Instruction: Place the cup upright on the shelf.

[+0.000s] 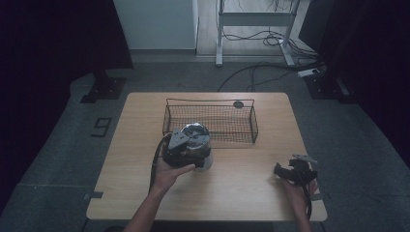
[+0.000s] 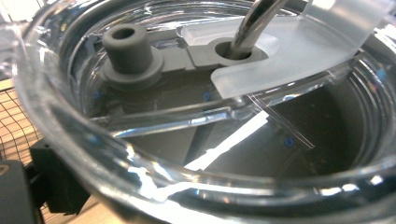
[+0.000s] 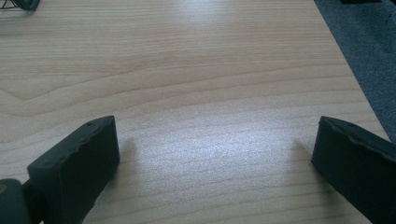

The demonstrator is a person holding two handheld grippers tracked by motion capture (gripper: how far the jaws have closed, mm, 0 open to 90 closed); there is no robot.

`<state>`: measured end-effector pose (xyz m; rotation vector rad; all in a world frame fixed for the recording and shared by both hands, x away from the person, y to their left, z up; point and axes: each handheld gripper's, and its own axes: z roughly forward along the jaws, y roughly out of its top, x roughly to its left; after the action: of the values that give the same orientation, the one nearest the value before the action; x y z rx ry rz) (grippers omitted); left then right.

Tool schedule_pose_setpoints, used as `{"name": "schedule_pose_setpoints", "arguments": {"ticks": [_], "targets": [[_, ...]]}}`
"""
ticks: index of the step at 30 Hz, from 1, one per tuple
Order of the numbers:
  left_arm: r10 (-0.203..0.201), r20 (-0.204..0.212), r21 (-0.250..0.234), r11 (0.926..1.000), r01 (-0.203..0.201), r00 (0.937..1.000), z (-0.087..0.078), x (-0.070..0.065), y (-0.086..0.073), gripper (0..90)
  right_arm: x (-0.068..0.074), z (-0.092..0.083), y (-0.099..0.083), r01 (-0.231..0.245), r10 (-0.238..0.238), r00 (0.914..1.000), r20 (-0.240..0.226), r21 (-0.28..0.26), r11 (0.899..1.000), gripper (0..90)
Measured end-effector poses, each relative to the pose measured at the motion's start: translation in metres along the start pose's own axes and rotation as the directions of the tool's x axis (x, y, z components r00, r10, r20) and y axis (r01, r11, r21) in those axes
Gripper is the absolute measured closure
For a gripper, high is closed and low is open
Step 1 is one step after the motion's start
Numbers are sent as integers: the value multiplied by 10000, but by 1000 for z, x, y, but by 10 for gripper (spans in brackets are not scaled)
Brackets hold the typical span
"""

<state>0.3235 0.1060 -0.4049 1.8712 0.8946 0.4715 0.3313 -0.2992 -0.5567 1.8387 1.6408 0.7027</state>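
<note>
A clear-lidded cup (image 1: 197, 139) stands in front of the wire basket (image 1: 253, 122), left of the table's middle. My left gripper (image 1: 185, 151) is closed around its near side, and a hand holds the gripper from below. In the left gripper view the clear lid (image 2: 289, 70) is very close. It carries a grey stopper (image 2: 127, 49) and a metal straw (image 2: 254, 23) through a hole. One black finger (image 2: 51, 182) shows against the cup's wall. My right gripper (image 1: 286, 171) (image 3: 215, 158) rests open near the table's right front edge, with bare wood between its jaws.
The black wire basket sits at the back middle of the wooden table (image 1: 241, 193), with a small dark round object (image 1: 238, 104) behind it. Grey carpet, cables and a white desk frame (image 1: 256, 19) lie beyond the table.
</note>
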Motion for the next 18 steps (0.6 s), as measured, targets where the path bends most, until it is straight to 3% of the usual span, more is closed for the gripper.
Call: {"name": "schedule_pose_setpoints", "arguments": {"ticks": [18], "targets": [[-82, -148, 54, 10000, 82, 9999, 13, 14, 15, 42, 0, 0, 0, 11, -11, 10000, -1, -6, 10000, 7]]}}
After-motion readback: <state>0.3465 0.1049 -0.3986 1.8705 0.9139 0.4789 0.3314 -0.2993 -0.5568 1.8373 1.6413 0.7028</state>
